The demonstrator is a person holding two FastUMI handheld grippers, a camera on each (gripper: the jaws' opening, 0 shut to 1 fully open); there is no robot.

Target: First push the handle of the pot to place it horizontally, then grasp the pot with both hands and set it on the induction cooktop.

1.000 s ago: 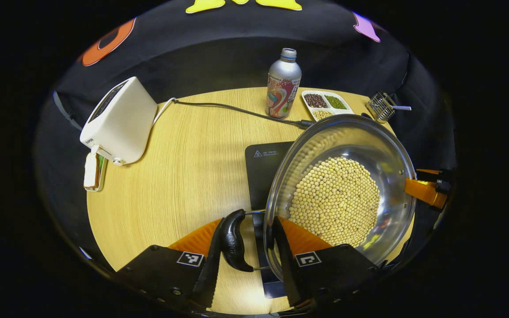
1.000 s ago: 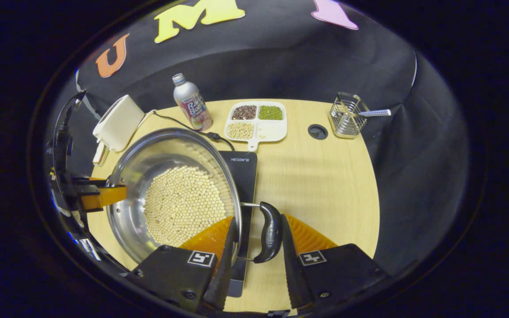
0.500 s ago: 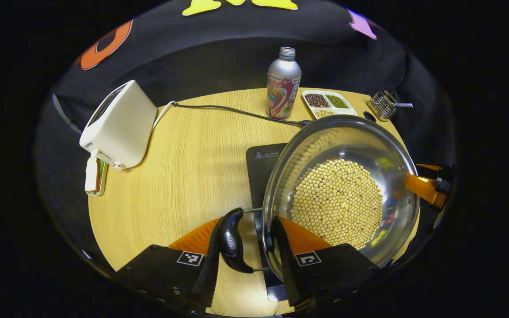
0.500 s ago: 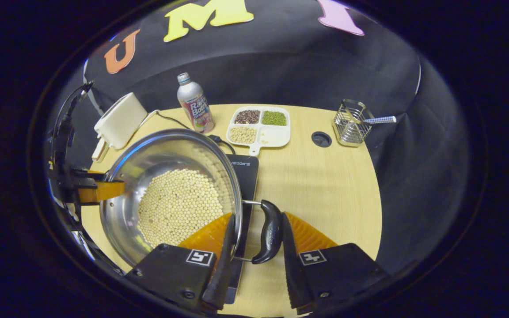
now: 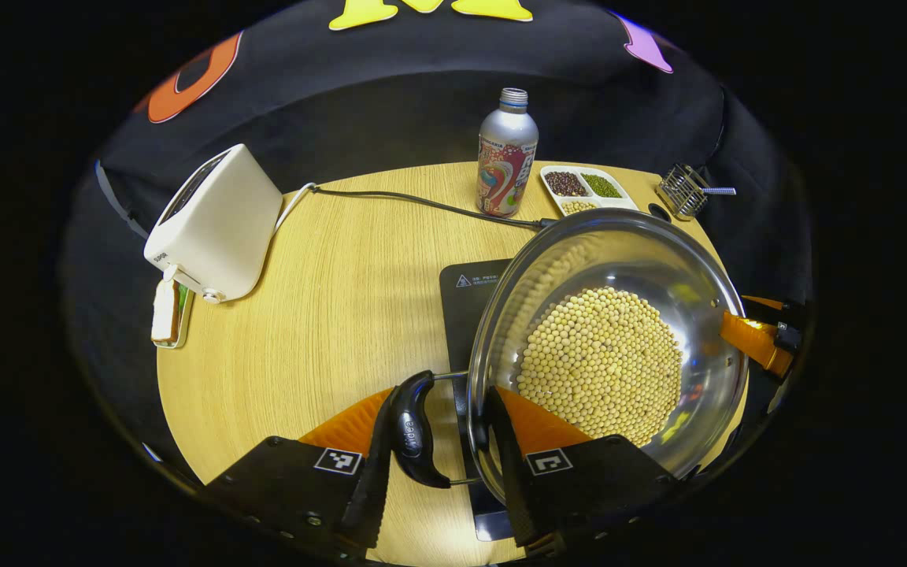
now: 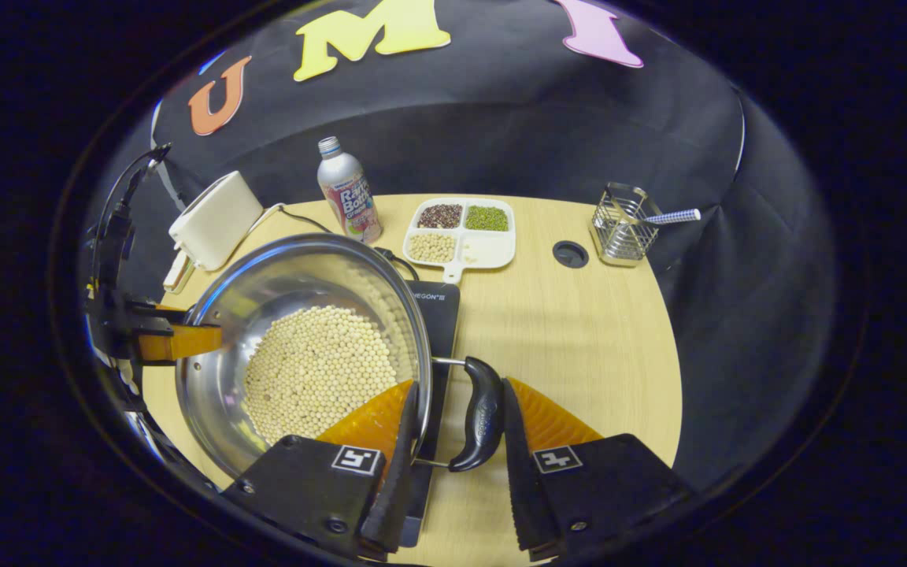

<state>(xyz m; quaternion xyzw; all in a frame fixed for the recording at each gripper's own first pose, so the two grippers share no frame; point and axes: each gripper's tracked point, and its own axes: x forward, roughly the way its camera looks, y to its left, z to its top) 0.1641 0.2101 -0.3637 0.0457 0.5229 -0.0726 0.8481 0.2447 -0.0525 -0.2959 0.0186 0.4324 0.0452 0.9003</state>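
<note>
Round steel pot (image 5: 697,260) — pale beans (image 5: 599,362) — over flat black cooktop (image 5: 465,303).

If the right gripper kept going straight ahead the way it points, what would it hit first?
Beyond the pot handle between its fingers lies bare table, then probably the divided tray at the far edge; depth is uncertain.

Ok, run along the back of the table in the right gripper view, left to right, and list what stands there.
White toaster → drink bottle → divided tray of beans → round hole in the tabletop → wire basket.
</note>
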